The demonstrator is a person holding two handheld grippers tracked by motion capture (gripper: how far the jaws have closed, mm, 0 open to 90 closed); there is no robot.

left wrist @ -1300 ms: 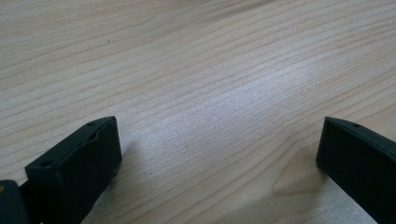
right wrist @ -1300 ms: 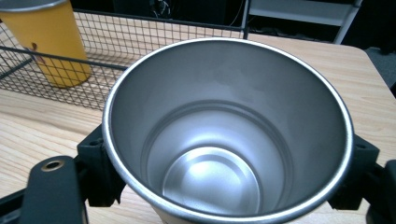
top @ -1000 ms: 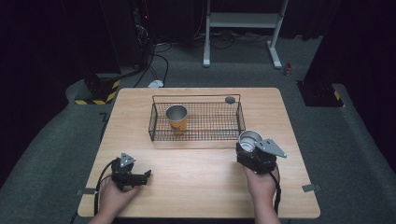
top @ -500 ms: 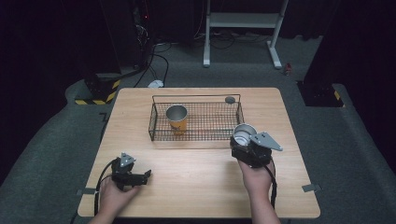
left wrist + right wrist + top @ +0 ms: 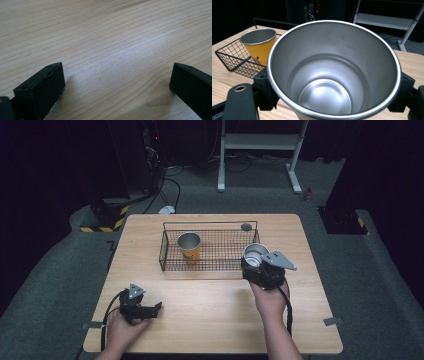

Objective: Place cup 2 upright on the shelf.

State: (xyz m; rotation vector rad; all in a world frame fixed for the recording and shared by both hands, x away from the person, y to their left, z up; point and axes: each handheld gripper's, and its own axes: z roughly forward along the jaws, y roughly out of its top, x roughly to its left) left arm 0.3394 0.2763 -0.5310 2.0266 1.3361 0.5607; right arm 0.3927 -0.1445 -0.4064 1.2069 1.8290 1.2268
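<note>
steel cup (image 5: 333, 75) clamped in right claw (image 5: 256, 262) beside wire basket (image 5: 210, 251).

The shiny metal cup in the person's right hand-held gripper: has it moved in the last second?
Yes. The metal cup, clamped in the right hand-held gripper, has gone forward toward the wire basket; its rim now overlaps the basket's right end in the high view.

No legible text, brand, number or sign on any item. The yellow cup (image 5: 258, 46) carries a small dark mark low on its wall, too small to read. The steel cup (image 5: 332, 72) bears no marking.
</note>
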